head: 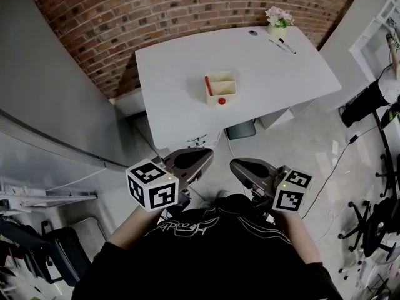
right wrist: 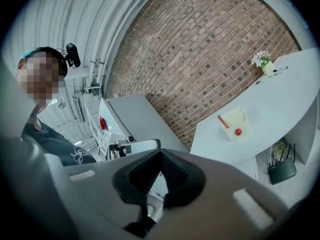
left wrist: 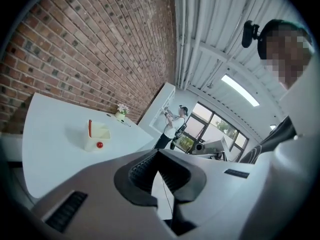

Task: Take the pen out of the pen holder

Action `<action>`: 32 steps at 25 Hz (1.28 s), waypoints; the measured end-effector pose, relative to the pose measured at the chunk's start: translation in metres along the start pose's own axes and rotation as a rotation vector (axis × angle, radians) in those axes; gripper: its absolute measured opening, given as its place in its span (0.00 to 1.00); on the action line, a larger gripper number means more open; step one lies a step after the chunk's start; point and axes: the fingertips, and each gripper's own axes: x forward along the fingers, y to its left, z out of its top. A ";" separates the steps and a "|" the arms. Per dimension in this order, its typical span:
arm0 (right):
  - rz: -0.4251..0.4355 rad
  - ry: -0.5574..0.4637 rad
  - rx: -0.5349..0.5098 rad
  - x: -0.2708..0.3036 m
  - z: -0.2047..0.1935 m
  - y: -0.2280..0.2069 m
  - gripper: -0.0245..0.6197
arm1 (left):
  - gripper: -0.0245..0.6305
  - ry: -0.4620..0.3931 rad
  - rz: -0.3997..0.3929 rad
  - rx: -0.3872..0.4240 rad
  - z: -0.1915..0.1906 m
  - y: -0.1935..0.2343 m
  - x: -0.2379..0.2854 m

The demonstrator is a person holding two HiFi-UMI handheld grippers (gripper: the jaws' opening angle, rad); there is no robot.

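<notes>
- My left claw (left wrist: 159, 152) was closed, its jaws together at the tips with nothing between them; my right claw (right wrist: 160, 152) looked the same, tips met and empty.
- Both claws hung close in front of my chest, side by side and pointing roughly level toward the surface (head: 275, 80); neither was over it, and the floor (head: 300, 142) lay below them.
- The white surface stood well ahead of me, with a brick wall (head: 156, 11) behind it.
- The pen holder (head: 225, 85), a pale open box, sat near the middle of the surface, toward my edge; the pen (head: 208, 85), red, leaned at the holder's left side as the head view showed it, its top above the rim; a small red ball (head: 221, 100) sat at the holder's near face, and I could not tell whether it was fixed there.
- At the far end stood a pot of flowers (head: 278, 19) with a dark marker (head: 286, 44) lying near it; both were well apart from the holder.
- I judged the step in hand to be the approach; nothing was gripped, the pen was in the holder, and the task had barely begun.
- The next move, as I read it, called for carrying one claw out over the holder and parting its jaws before arrival; then setting them either side of the pen's free upper end, closing, and drawing it out along its lean; the holder looked light, so the other claw might need to steady it.
</notes>
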 end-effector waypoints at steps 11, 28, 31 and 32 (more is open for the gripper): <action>0.020 -0.020 0.008 -0.001 0.033 -0.027 0.04 | 0.04 0.010 0.033 0.015 0.021 0.013 0.022; 0.078 0.012 0.027 0.037 0.102 -0.102 0.04 | 0.04 0.016 0.115 0.013 0.078 0.078 0.082; 0.086 0.019 0.030 0.046 0.110 -0.112 0.04 | 0.04 0.016 0.122 0.006 0.083 0.090 0.088; 0.088 0.021 0.032 0.048 0.113 -0.116 0.04 | 0.04 0.016 0.126 0.004 0.085 0.094 0.091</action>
